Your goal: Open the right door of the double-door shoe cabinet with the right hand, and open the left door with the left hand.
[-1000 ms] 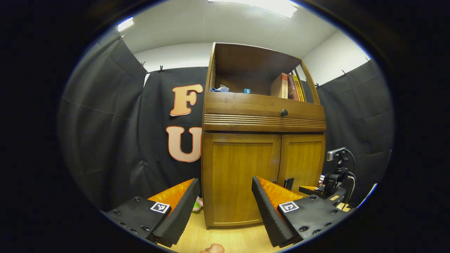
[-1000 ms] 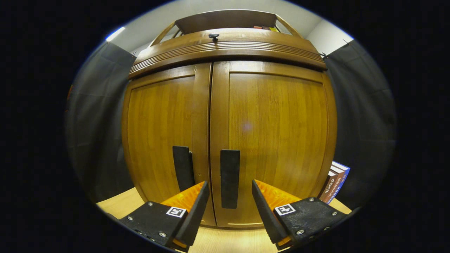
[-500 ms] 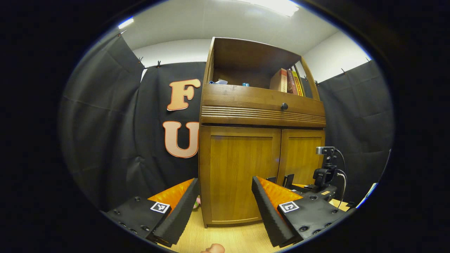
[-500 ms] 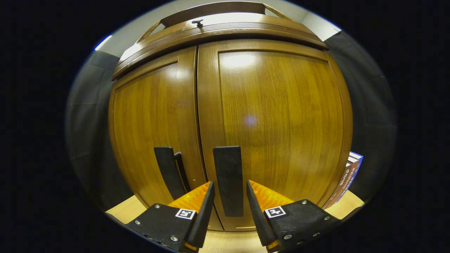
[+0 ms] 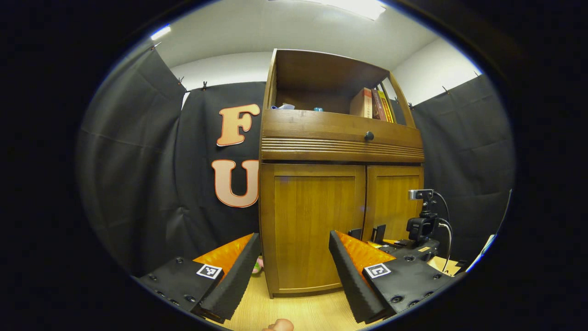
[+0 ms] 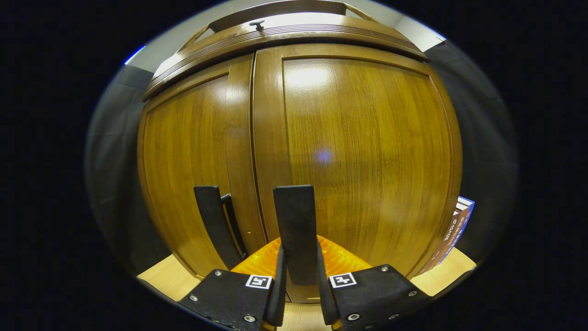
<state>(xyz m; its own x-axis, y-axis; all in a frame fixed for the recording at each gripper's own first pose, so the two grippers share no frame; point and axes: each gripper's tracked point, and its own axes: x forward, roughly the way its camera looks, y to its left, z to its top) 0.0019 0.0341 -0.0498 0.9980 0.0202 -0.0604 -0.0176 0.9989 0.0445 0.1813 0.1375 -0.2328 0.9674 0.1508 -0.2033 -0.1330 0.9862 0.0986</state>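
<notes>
Two flat black door handles sit either side of the seam of the brown wooden shoe cabinet (image 5: 340,184). The right gripper (image 6: 298,285) has its jaws clamped on the right-door handle (image 6: 294,230), ready to pull, judging by the grip. The left gripper (image 5: 291,271), jaws wide, waits back; the left-door handle (image 6: 212,225) lies at nine o'clock of the grasped one.

The brown double-door shoe cabinet (image 6: 367,151) is glossy varnished wood with fine vertical grain. Its tall black door handle (image 6: 296,230) looks matt. Below the cabinet, the pale wood-grain floor (image 5: 298,312) is smooth.
</notes>
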